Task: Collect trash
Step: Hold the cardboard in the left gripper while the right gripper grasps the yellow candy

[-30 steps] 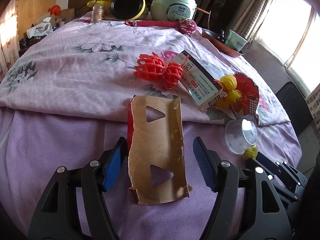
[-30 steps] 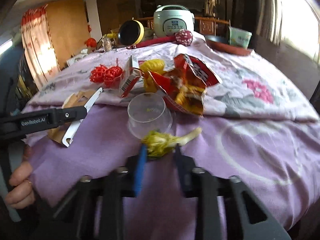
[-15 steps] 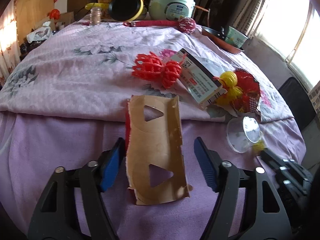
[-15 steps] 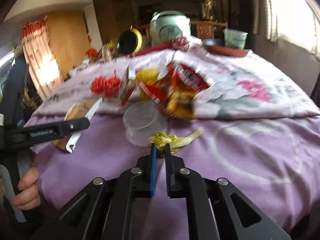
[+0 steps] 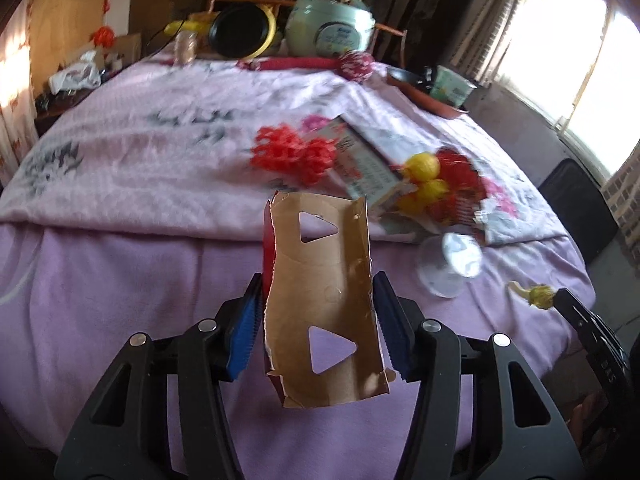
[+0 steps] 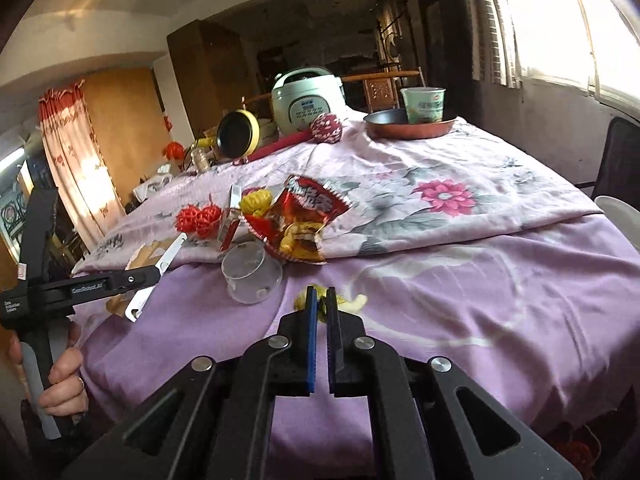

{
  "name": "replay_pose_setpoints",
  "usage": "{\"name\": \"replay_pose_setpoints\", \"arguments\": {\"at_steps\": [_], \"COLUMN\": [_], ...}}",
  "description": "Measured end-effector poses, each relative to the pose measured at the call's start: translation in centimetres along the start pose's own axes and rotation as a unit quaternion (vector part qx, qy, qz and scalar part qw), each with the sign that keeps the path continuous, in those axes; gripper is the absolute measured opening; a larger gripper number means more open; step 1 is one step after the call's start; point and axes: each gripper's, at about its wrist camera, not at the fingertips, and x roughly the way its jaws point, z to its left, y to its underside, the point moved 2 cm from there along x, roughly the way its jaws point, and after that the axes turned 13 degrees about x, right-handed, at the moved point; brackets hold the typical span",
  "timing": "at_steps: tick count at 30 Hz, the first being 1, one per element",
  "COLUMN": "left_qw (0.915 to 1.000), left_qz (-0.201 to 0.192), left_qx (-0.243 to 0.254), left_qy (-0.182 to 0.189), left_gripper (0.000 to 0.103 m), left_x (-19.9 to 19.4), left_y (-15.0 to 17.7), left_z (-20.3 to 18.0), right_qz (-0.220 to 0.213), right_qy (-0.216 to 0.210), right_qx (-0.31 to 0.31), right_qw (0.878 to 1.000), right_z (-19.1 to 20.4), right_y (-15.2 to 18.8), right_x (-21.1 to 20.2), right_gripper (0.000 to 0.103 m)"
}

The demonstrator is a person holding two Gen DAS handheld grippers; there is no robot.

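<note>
The table (image 6: 500,300), under a purple cloth and a floral cover, fills both views. At 12 o'clock on its far edge stands a rice cooker (image 6: 308,98); at 1 o'clock a red pan (image 6: 408,128) carries a paper cup (image 6: 424,105). Near centre lies a red snack bag (image 6: 308,216), with a clear plastic cup (image 6: 250,276) on its side at 7 o'clock from it.

Left gripper (image 5: 318,316): jaws closing, both blue pads against the side edges of the torn cardboard piece (image 5: 324,312), which stands clear of the cloth. A hand (image 6: 60,384) holds its handle.

Right gripper (image 6: 320,308): clenched on the yellow-green scrap (image 6: 348,303) at the fingertips, at 5 o'clock from the plastic cup.
</note>
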Motion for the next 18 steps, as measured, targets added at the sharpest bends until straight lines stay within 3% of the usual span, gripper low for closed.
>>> {"name": "replay_pose_setpoints", "arguments": {"at_steps": [6,11,13,15,16,18], "left_qw": [0.9992,0.9983,0.9983,0.9984,0.9984,0.9984], "left_qz": [-0.017,-0.014,-0.013,-0.012,-0.011,-0.009], "left_qx": [0.036,0.053,0.055,0.053,0.053,0.053], "left_qy": [0.01,0.018,0.016,0.018,0.018,0.016], "left_gripper": [0.054,0.054,0.054,0.054,0.054,0.054], "left_x": [-1.7,-1.9,-2.0,-1.9,-1.8,-1.8], "left_y": [-0.8,-0.9,-0.8,-0.8,-0.8,-0.8], "left_z": [-3.6,-5.9,-6.4,-6.5,-6.5,-6.6], "right_qz": [-0.017,-0.005,0.012,0.026,0.023,0.024], "right_qy": [-0.005,-0.022,-0.036,-0.043,-0.039,-0.026], "right_qx": [0.031,0.061,0.052,0.035,0.024,0.002], "right_qw": [0.999,0.998,0.998,0.998,0.999,0.999], "right_z": [-2.4,-4.2,-3.7,-2.6,-1.7,-0.6], "right_y": [-0.2,0.1,0.3,0.8,1.2,1.7], "right_x": [-2.2,-2.4,-2.1,-1.4,-1.0,0.0], "right_gripper": [0.002,0.002,0.007,0.033,0.057,0.058]}}
